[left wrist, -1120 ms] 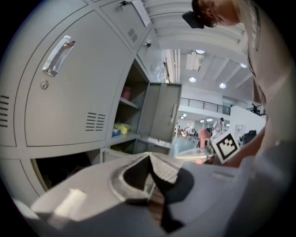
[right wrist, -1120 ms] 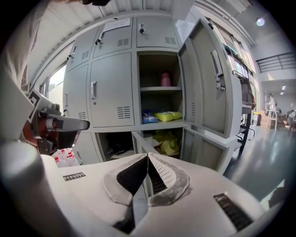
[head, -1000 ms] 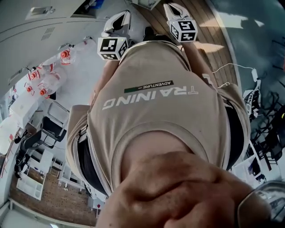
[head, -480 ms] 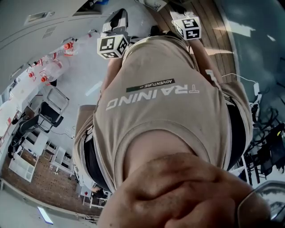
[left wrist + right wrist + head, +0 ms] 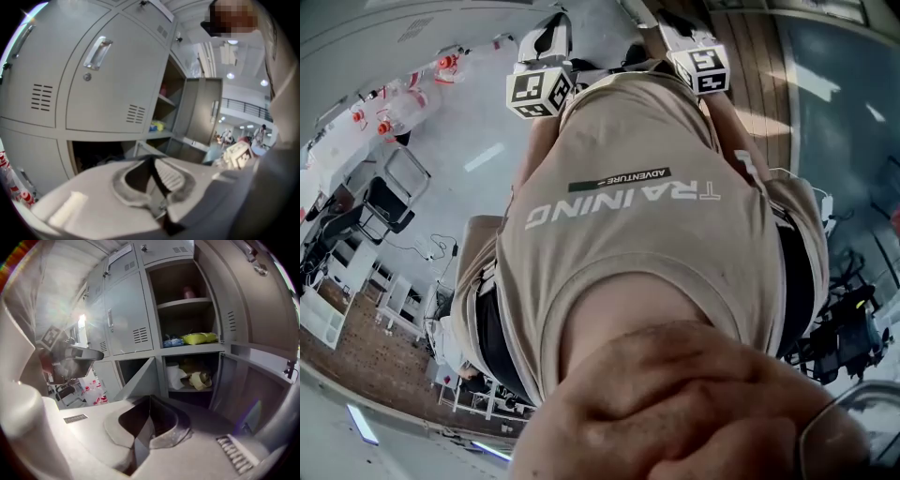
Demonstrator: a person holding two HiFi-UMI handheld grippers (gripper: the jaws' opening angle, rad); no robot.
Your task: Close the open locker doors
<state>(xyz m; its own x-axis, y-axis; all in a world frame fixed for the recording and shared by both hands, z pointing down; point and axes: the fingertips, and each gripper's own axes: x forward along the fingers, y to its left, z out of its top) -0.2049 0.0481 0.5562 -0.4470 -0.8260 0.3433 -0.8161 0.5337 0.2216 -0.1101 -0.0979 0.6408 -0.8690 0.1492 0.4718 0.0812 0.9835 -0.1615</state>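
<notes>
Grey metal lockers fill both gripper views. In the right gripper view an upper locker (image 5: 187, 310) stands open, with a yellow-green pack (image 5: 200, 338) on its shelf. Below it a second open locker (image 5: 192, 378) holds a paper roll and crumpled yellowish things. Their doors (image 5: 262, 333) hang open at the right. Another lower door (image 5: 138, 378) is swung out at the left. The left gripper view has closed doors (image 5: 108, 79) and the open compartment (image 5: 166, 110) beyond. My left gripper (image 5: 152, 161) (image 5: 548, 37) and right gripper (image 5: 150, 401) (image 5: 675, 28) are both shut on nothing, held short of the lockers.
The head view is mostly the person's beige shirt (image 5: 647, 216). Bottles with red caps (image 5: 389, 112), a chair (image 5: 389, 197) and white racks (image 5: 328, 309) stand in the room at the left. Wooden flooring (image 5: 764, 66) and cables lie at the right.
The head view has swung, so the locker fronts slid out at top left and more of the room shows. Both grippers sit slightly higher in the picture and stay shut.
</notes>
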